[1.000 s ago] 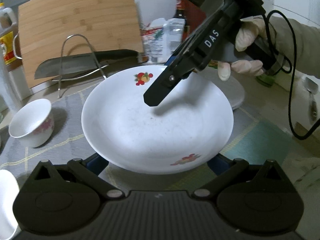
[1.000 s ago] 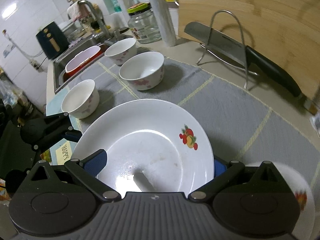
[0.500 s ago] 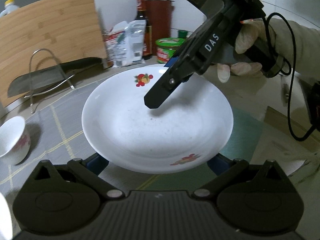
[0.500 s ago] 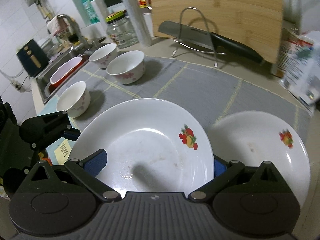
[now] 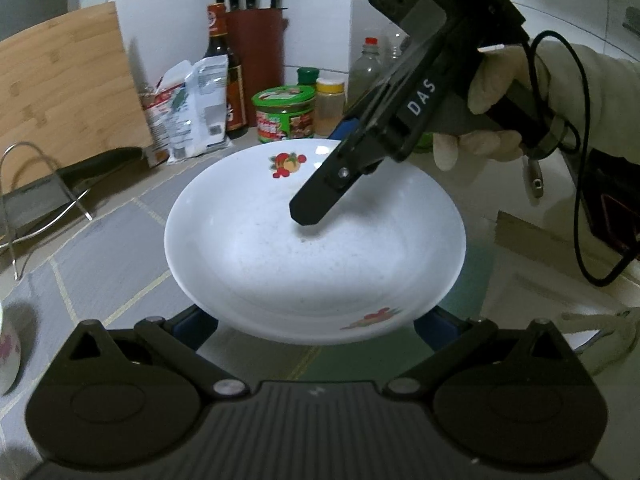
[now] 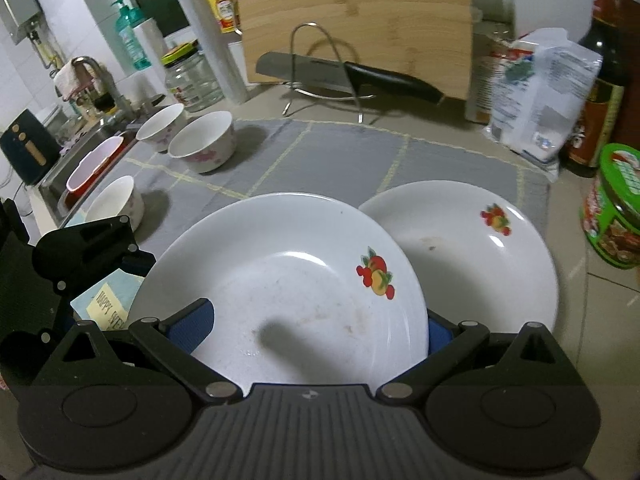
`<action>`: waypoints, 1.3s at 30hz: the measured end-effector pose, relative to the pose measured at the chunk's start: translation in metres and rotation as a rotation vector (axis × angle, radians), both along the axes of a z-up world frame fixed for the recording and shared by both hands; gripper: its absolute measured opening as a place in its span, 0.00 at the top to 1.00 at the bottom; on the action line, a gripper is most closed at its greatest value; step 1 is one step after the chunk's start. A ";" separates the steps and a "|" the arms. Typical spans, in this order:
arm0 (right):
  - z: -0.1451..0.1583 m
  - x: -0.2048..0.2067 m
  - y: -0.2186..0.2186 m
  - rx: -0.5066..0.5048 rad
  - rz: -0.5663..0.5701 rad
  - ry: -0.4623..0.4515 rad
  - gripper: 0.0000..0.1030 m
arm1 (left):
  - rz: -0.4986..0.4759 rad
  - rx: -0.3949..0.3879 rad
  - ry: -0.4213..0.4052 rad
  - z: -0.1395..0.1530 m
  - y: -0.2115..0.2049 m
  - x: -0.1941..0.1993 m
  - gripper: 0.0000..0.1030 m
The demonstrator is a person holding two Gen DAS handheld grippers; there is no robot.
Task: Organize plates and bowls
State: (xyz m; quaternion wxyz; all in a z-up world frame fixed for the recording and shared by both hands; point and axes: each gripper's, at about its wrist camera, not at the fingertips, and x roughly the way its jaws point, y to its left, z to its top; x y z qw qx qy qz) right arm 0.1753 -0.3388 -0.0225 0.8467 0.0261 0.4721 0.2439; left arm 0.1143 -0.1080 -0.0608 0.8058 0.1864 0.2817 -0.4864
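Both hand-held grippers, left (image 5: 316,322) and right (image 6: 318,328), clamp one fruit-printed plate (image 6: 280,284) (second plate (image 6: 480,256) sits alongside) above the desk (image 6: 332,164).

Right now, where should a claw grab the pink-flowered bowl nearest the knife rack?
Pinch the rim of the bowl, coming straight down from above. It stands upright with its mouth open, and its round body looks too wide to squeeze across. Take the rim's right side, over bare mat; another bowl sits close on its left.
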 end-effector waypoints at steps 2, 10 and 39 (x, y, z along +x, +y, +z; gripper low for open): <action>0.000 0.001 -0.007 0.004 -0.011 0.000 0.00 | -0.006 0.001 -0.001 0.000 -0.007 0.001 0.00; 0.002 0.003 -0.033 -0.007 -0.025 -0.001 0.00 | -0.015 -0.007 0.007 -0.003 -0.033 0.003 0.00; -0.015 0.038 -0.087 -0.003 0.018 0.030 0.00 | 0.039 0.009 0.048 -0.012 -0.087 0.029 0.00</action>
